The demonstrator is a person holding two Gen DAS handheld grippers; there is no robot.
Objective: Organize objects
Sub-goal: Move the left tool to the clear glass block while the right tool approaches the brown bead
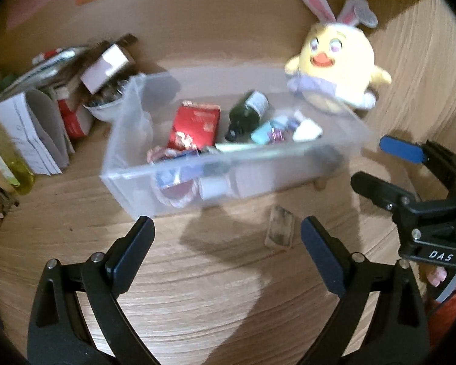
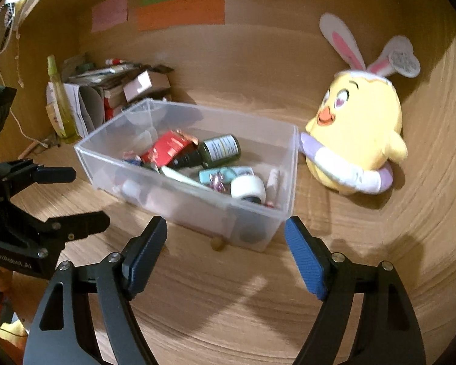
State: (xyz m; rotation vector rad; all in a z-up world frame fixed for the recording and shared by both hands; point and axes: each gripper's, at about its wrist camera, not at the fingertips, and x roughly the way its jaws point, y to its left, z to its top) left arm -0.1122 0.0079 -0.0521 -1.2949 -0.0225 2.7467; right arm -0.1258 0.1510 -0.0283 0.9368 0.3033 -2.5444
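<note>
A clear plastic bin (image 1: 258, 179) (image 2: 179, 200) stands on the wooden surface. In it lie a red packet (image 1: 194, 124), a dark green bottle (image 2: 219, 149), a white tape roll (image 2: 247, 187) and several small items. My left gripper (image 1: 228, 237) is open and empty, just short of the bin's front wall. A small dirty block (image 1: 280, 226) lies between its fingertips. My right gripper (image 2: 225, 231) is open and empty too, close to the bin's near corner. A small brown ball (image 2: 217, 243) rests against the bin there. Each gripper shows in the other's view: right gripper (image 1: 368, 161), left gripper (image 2: 91, 197).
A yellow plush chick with rabbit ears (image 2: 355, 133) (image 1: 334, 64) sits right of the bin against the wooden wall. Boxes and papers (image 1: 45, 115) and a yellow-green bottle (image 2: 60, 106) crowd the back left. Coloured paper notes (image 2: 179, 9) hang on the back wall.
</note>
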